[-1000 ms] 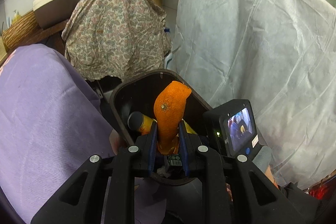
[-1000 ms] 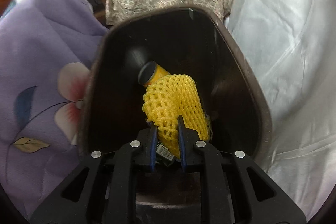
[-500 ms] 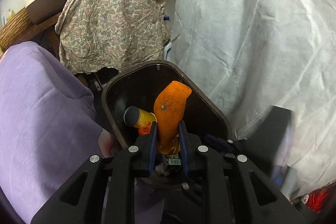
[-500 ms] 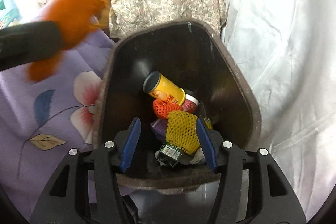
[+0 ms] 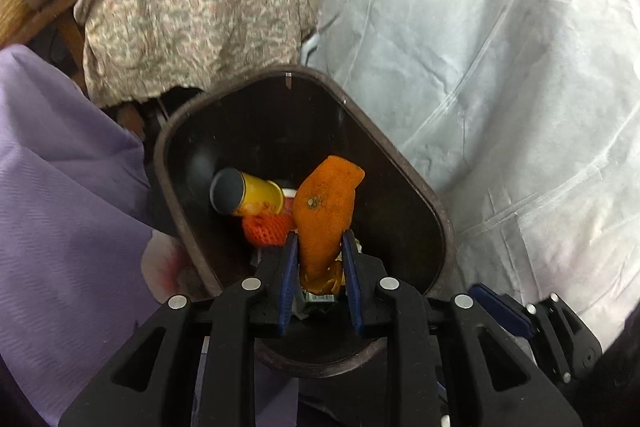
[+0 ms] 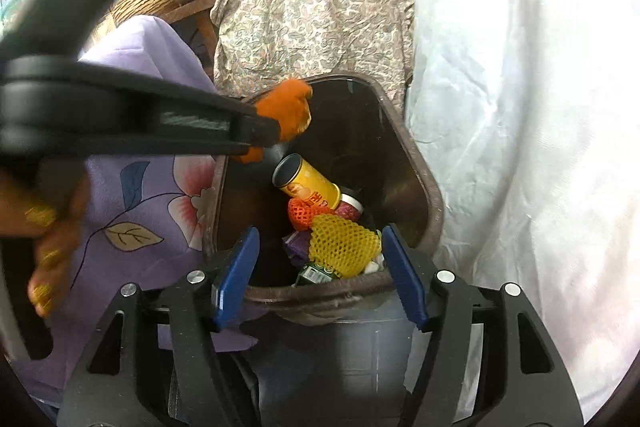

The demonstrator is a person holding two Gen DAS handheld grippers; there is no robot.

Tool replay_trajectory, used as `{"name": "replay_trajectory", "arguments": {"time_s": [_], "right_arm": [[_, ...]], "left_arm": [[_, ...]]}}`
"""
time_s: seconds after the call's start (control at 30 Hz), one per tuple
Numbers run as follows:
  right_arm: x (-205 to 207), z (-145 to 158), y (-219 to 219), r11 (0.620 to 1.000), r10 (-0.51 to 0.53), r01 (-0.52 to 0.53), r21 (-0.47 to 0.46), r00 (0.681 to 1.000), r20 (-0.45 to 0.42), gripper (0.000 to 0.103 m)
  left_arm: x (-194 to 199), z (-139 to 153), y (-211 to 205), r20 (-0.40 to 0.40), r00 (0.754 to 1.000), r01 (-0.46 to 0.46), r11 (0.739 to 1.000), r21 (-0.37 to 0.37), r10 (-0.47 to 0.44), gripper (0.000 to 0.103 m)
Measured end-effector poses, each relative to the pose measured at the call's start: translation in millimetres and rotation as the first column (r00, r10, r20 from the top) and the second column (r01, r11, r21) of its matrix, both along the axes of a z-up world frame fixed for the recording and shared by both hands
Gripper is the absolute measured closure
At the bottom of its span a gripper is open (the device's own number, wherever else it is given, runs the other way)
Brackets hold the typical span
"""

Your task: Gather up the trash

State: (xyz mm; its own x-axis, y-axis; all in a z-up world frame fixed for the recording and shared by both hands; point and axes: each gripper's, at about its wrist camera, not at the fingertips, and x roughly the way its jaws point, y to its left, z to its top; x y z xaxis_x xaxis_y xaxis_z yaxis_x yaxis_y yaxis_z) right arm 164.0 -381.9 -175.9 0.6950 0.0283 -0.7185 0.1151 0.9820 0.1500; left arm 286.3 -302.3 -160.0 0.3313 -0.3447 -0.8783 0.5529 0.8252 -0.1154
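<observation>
The right gripper (image 6: pixel 320 275) was opening, empty, net (image 6: pixel 342 247) already binned; the left gripper (image 5: pixel 318 267) was loosening around peel (image 5: pixel 324 215) over the bin (image 5: pixel 436 223), can (image 5: pixel 244 193) at nine o'clock.

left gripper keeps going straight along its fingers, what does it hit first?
Likely the trash pile in the brown bin: the orange net and yellow can lie just ahead of the left gripper, which holds an orange peel. Its fingers are opening. Depth is unclear; the peel would touch first.
</observation>
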Motion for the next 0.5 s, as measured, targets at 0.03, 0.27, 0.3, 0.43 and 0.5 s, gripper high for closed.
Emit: {"name": "replay_trajectory", "arguments": {"time_s": [0.03,0.27,0.3,0.43,0.5], "right_arm": [[-3,0,-1,1.0,-0.003,0.003,0.002,1.0,-0.001,0.039],[-15,4,5,1.0,-0.007,0.007,-0.006,1.0,0.009,0.038],[-16,4,5,1.0,-0.009,0.009,-0.001,1.0,0.009,0.038],[-22,7,8,1.0,-0.01,0.01,-0.005,1.0,0.016,0.037],[-25,11,10,1.0,-0.015,0.015,-0.016,1.0,0.025,0.035]], "left_arm": [[1,-1,-1,-0.003,1.0,0.0,1.0,0.005,0.0,0.075],[-5,3,-5,0.02,1.0,0.023,1.0,-0.019,-0.023,0.035],[-7,4,-5,0.026,0.999,0.028,0.999,-0.016,-0.028,0.034],[-12,10,-6,0.072,0.997,0.038,0.999,-0.013,-0.037,0.031],[-15,17,-2,0.096,0.995,0.031,0.999,-0.027,-0.029,0.028]]}}
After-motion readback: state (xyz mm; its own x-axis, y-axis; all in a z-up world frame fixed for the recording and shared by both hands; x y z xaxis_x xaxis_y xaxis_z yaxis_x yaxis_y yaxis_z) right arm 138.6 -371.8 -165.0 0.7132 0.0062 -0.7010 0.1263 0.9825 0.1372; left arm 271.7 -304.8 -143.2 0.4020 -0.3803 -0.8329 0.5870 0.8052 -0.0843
